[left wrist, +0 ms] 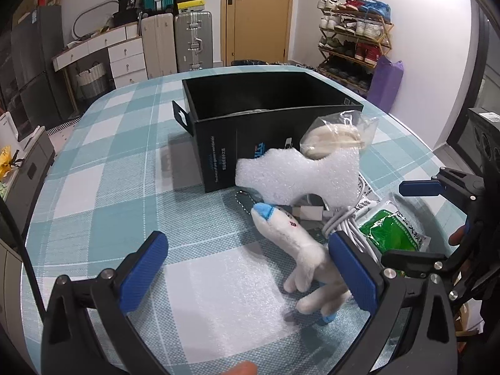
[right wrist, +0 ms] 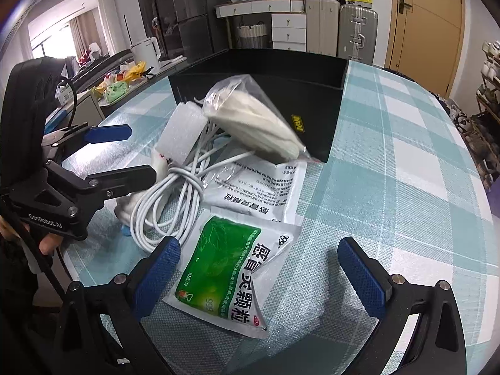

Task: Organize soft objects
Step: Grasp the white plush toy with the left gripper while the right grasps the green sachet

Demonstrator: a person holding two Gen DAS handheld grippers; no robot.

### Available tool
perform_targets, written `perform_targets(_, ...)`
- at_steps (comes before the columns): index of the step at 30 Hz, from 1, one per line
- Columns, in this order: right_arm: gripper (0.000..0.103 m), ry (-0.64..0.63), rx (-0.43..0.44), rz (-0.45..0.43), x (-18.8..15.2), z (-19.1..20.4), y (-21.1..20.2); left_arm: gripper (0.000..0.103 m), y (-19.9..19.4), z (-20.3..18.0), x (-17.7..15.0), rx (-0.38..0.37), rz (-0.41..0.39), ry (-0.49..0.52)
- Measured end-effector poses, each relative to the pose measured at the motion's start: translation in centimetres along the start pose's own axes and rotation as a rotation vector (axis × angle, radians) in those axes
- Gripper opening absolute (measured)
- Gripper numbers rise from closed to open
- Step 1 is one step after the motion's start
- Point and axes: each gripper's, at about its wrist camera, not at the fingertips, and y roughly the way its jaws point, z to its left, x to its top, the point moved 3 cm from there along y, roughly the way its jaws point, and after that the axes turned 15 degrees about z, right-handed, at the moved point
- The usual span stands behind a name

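A white plush toy (left wrist: pixel 293 243) with blue tips lies on the checked tablecloth. My left gripper (left wrist: pixel 250 268) is open around it, and the toy's legs rest close to the right finger. Behind the toy a white foam piece (left wrist: pixel 297 175) leans on an open black box (left wrist: pixel 268 106). A clear bag holding a cream cloth (right wrist: pixel 256 118) rests against the box. My right gripper (right wrist: pixel 259 276) is open low over a green sachet (right wrist: pixel 225 275), which lies between its fingers. The left gripper (right wrist: pixel 125 154) shows at the left, hiding most of the plush toy (right wrist: pixel 131 209).
A coiled white cable (right wrist: pixel 175 193) and a second sachet (right wrist: pixel 259 187), printed side up, lie between the toy and the green sachet. The table (left wrist: pixel 125 156) carries a teal checked cloth and curves away on the left. Suitcases (left wrist: pixel 193 43) and a shoe rack (left wrist: pixel 353 43) stand beyond it.
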Motion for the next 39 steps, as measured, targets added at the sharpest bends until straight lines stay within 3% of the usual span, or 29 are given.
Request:
perform_targets(19,0.102,-0.029,-0.039,0.037,-0.2,0.4,0.4,0.103,1.2,0.0,0.2,-0.046,0.084,-0.060)
perform_targets(29,0.102,-0.023,-0.083,0.054,-0.5,-0.6,0.1,0.103,0.6,1.1,-0.1,0.016,0.113,-0.073)
perform_targets(39,0.102,-0.008,-0.081,0.066,-0.9,-0.9,-0.2,0.103,1.0,0.3,-0.2,-0.038,0.141,-0.060)
